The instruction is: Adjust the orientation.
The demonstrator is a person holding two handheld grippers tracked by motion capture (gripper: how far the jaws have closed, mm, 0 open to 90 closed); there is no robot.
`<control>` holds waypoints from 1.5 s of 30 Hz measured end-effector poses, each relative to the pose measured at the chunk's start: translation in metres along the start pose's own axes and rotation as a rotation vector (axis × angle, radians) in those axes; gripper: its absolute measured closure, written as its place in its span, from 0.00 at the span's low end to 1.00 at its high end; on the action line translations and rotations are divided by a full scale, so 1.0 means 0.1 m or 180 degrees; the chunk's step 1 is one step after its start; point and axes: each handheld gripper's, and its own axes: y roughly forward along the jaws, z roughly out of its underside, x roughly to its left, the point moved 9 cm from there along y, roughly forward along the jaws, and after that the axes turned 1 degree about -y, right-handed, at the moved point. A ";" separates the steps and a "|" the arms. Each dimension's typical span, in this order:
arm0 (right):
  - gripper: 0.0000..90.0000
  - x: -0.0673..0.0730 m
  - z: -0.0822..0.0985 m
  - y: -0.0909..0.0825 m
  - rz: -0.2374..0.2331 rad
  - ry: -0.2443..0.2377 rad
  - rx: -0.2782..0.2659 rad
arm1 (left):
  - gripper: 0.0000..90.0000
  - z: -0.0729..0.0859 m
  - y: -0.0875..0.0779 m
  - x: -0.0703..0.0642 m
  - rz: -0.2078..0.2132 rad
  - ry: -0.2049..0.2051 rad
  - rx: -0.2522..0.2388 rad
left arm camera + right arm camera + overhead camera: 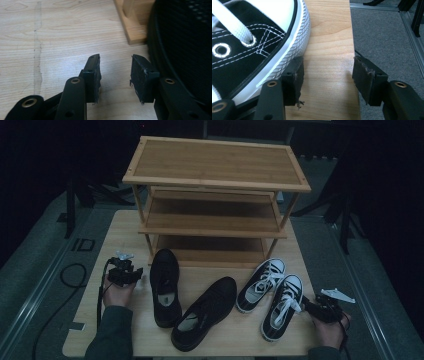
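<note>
The left gripper [134, 274] rests low on the wooden table [125, 227], jaws parted with only bare tabletop between them, just beside the left black mesh shoe [165, 287] (its dark mesh wall crowds the right of the left gripper view). The foot of the bamboo shoe rack [132, 27] stands close ahead. The right gripper [327, 77] sits at the table's right edge, jaws wide and holding nothing, one jaw against the ribbed white sole of the right black-and-white sneaker [249, 42]. The second black shoe [205, 312] and the other sneaker [261, 285] lie between them, in front of the rack.
</note>
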 end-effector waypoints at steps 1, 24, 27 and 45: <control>0.47 0.00 0.00 0.00 0.0000 0.0000 0.0000 | 0.66 0.00 -0.02 -0.02 0.0020 0.0020 0.0006; 0.47 0.00 0.00 0.00 -0.0005 -0.0007 0.0000 | 0.70 -0.07 -0.40 -0.15 0.0199 0.0165 -0.0033; 0.47 0.00 0.00 0.00 -0.0005 -0.0006 0.0000 | 0.69 -0.08 -0.45 -0.19 0.0254 0.0222 0.0002; 0.47 0.00 0.00 0.00 -0.0011 -0.0013 0.0000 | 0.64 -0.19 -0.81 -0.39 0.0386 0.0395 -0.0028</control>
